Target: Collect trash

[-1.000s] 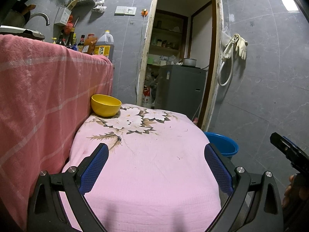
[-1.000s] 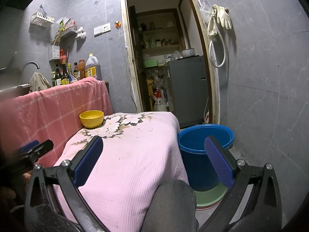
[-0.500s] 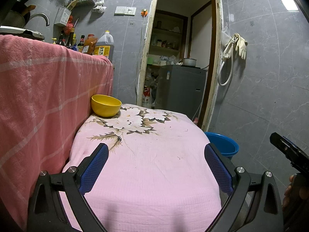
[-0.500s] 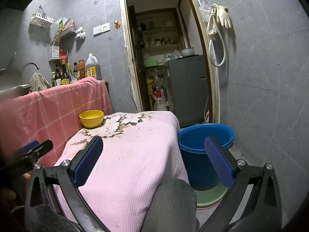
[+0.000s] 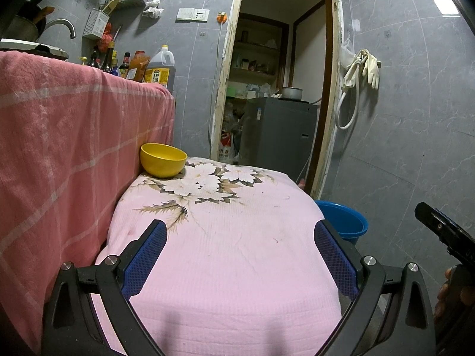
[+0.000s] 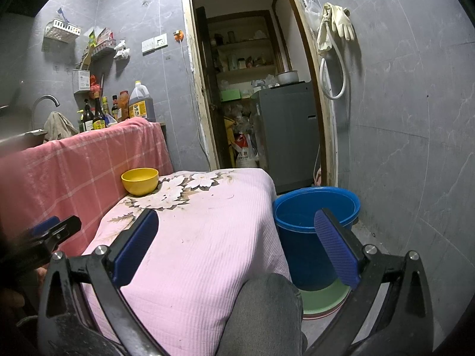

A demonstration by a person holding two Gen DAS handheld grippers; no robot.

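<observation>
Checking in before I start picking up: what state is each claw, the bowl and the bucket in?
left claw: open, holding nothing
right claw: open, holding nothing
yellow bowl: upright on the pink cloth, looks empty
blue bucket: upright on the floor, no lid, contents unclear

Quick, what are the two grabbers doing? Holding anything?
Left gripper: open, holding nothing, over the pink cloth.
Right gripper: open, holding nothing.

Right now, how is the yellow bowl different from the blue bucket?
The yellow bowl is small and shallow; the blue bucket is bigger and deeper. The bowl sits up on the pink flowered cloth, while the bucket stands down on the floor beside it, on a green basin. Both are round and open on top.
</observation>
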